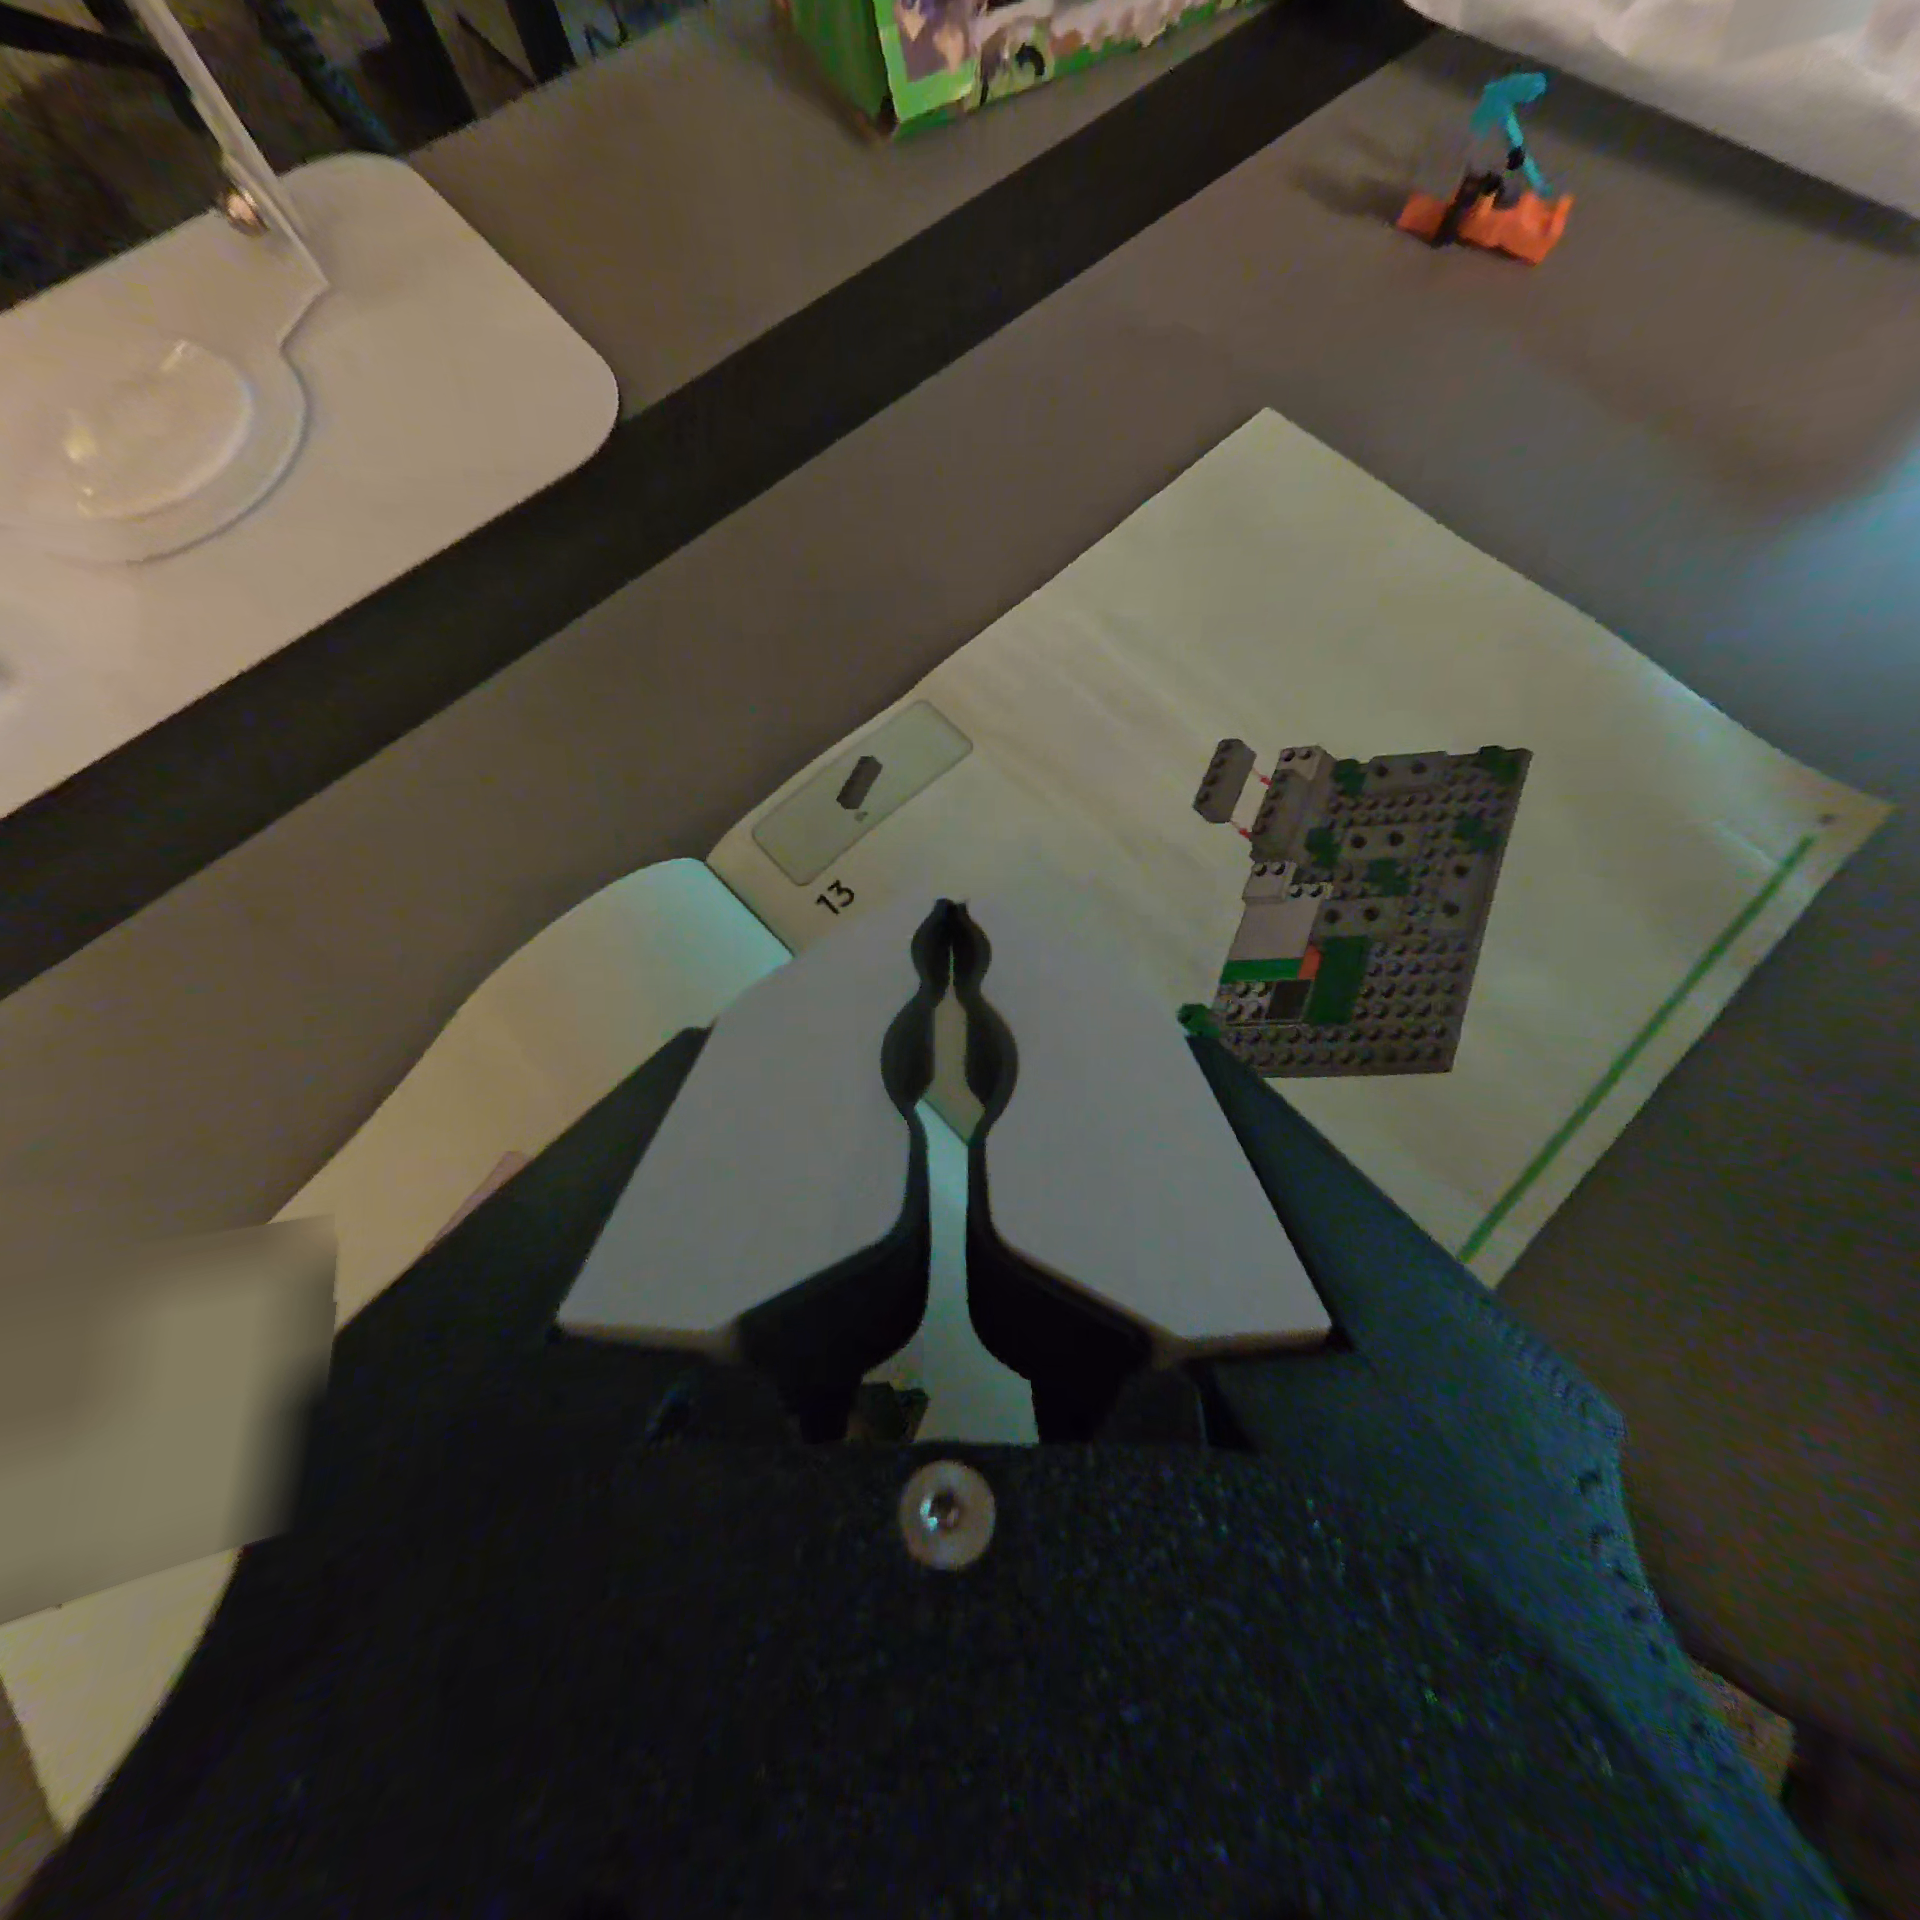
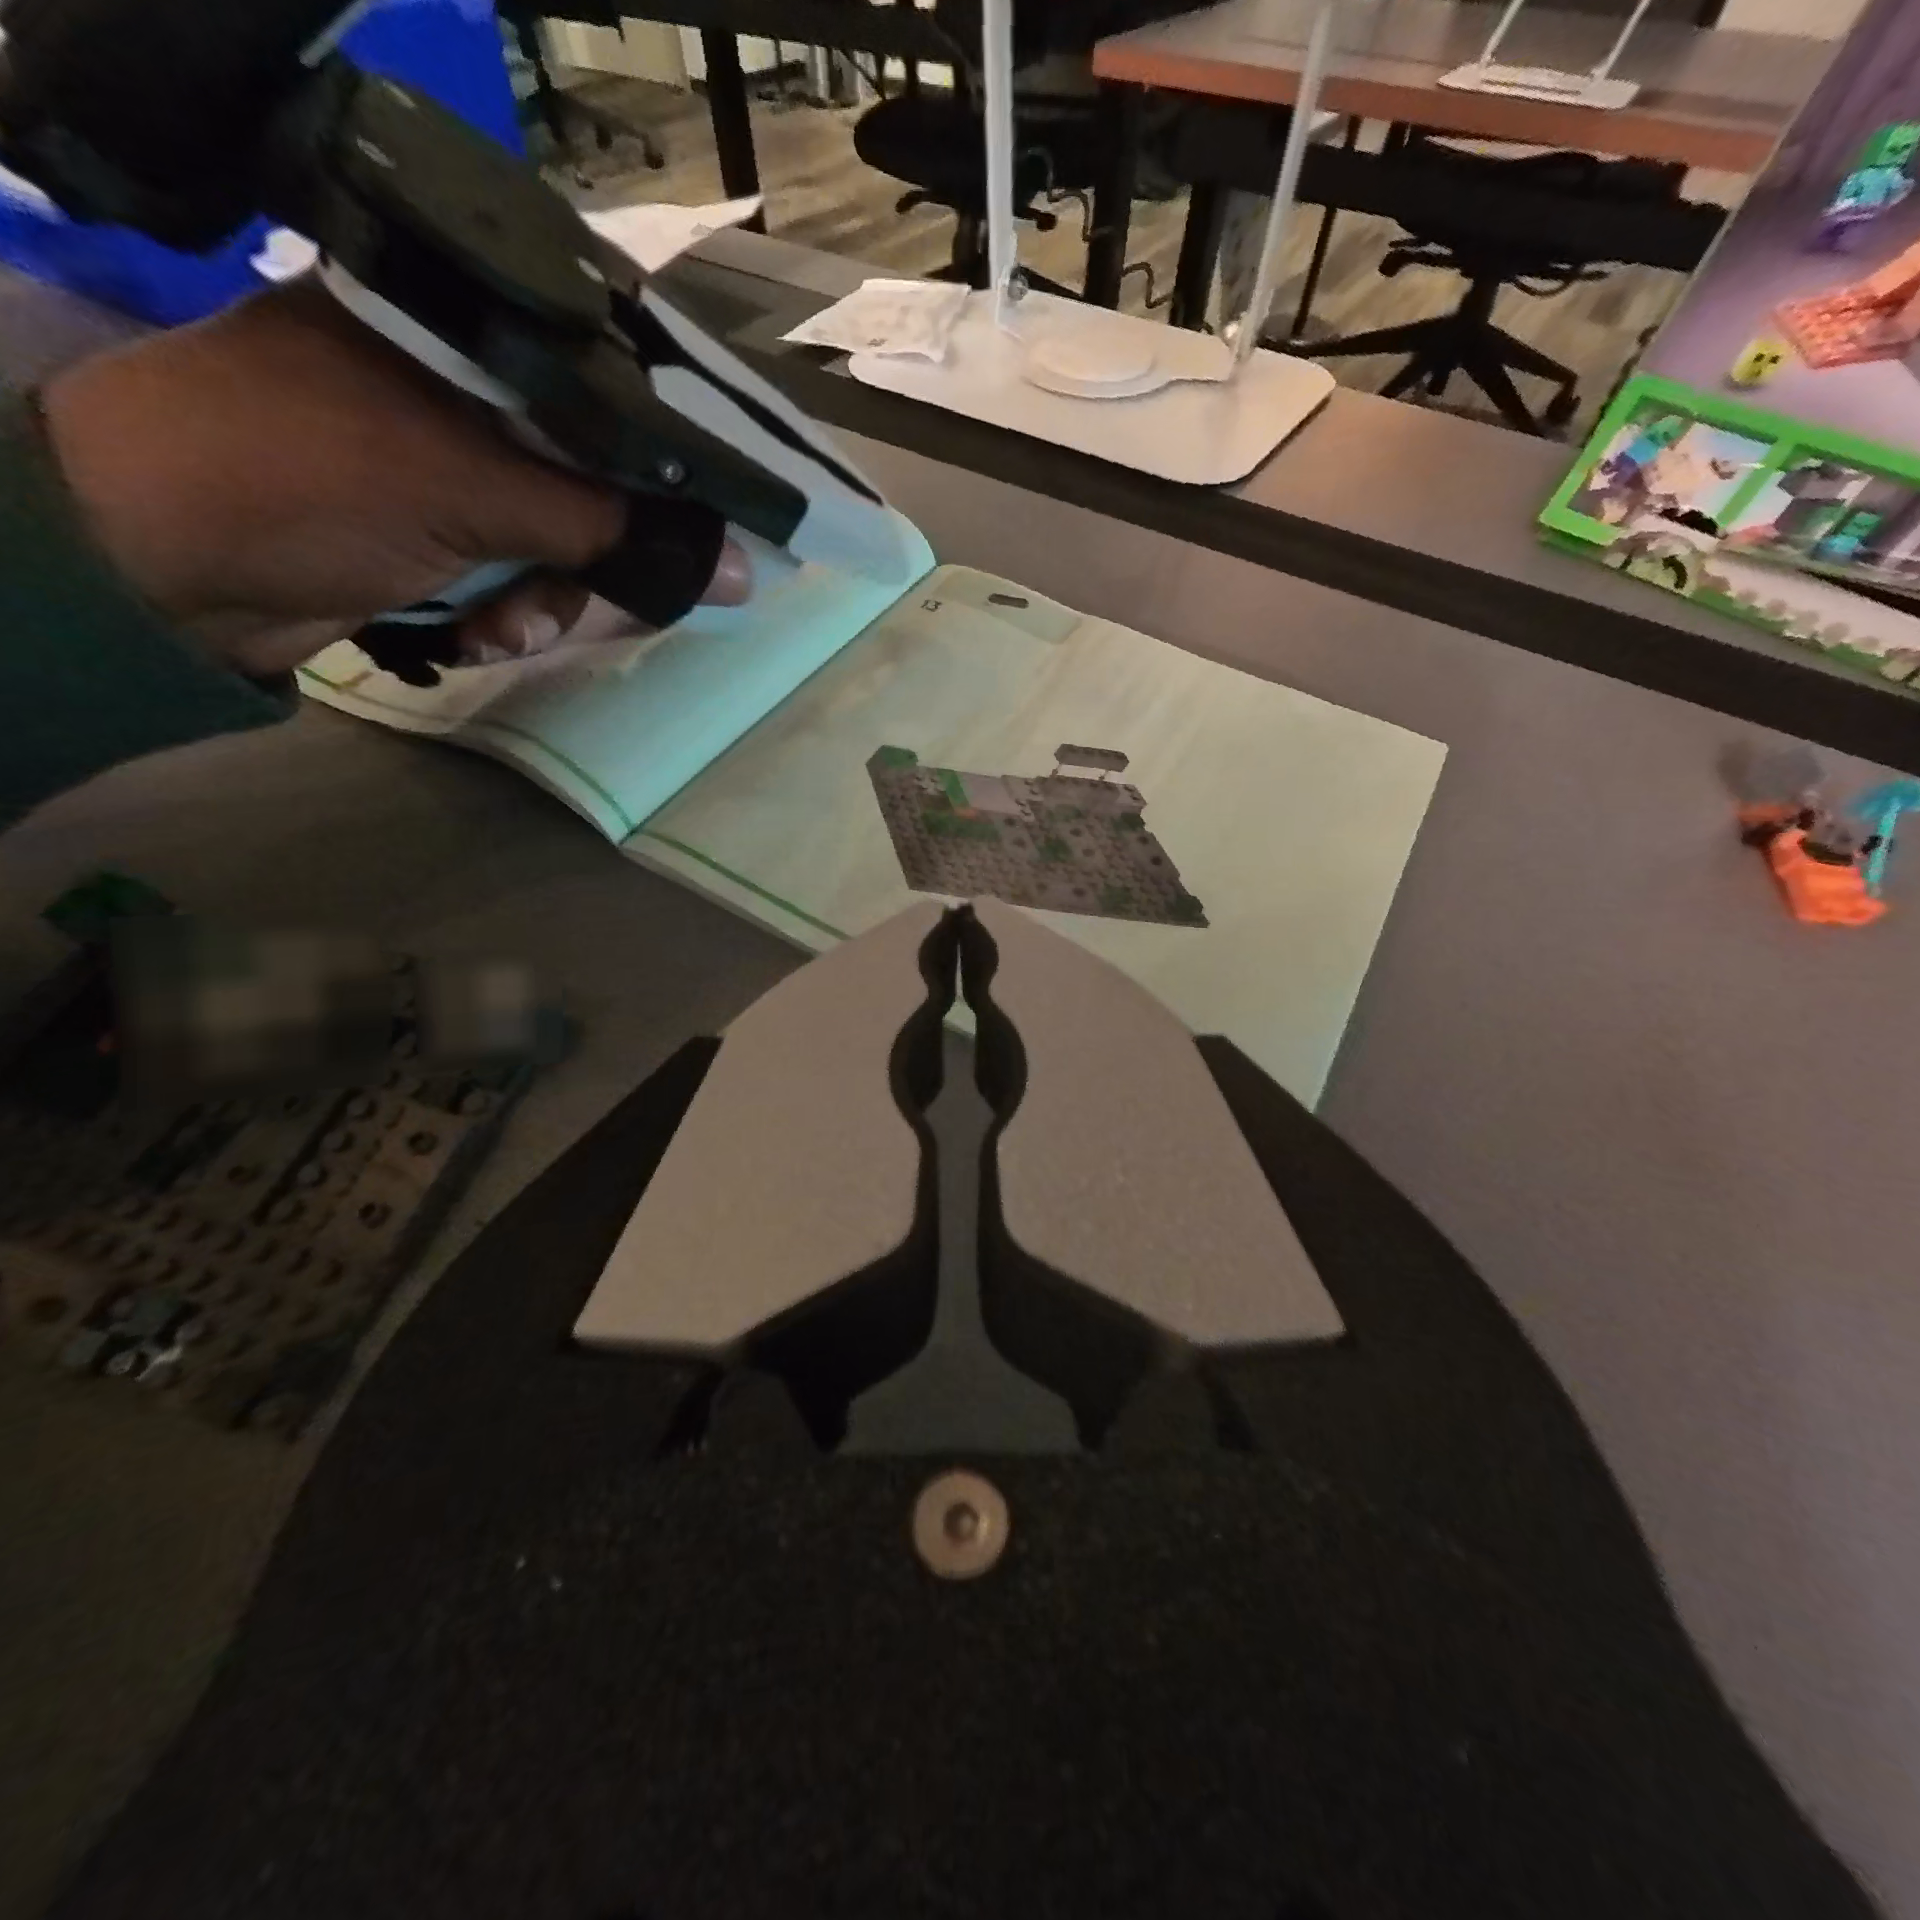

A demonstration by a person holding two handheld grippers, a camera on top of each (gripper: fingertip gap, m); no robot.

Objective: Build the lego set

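Note:
An open instruction booklet [image 1: 1299,623] lies flat on the dark table, showing a picture of a grey studded build. My left gripper [image 1: 953,914] is shut and empty, and hovers over the booklet near its spine. In the right wrist view it [image 2: 862,530] is held by a hand above the booklet's [image 2: 1299,831] curled left page. My right gripper [image 2: 961,920] is shut and empty, at the booklet's near edge. A grey studded baseplate [image 2: 260,1226] with small bricks on it lies at the left, partly blurred.
A small orange and teal lego figure [image 1: 1486,197] [image 2: 1818,862] stands on the table to the right. A green lego box [image 2: 1714,520] [image 1: 935,73] stands at the back. A white stand base [image 1: 260,416] [image 2: 1091,384] sits behind a dark gap in the table. One gripper's finger ends stand about 15 centimetres off the other's. The grey studded baseplate [image 2: 260,1226] sits 15 centimetres or so from the ends of my right fingers.

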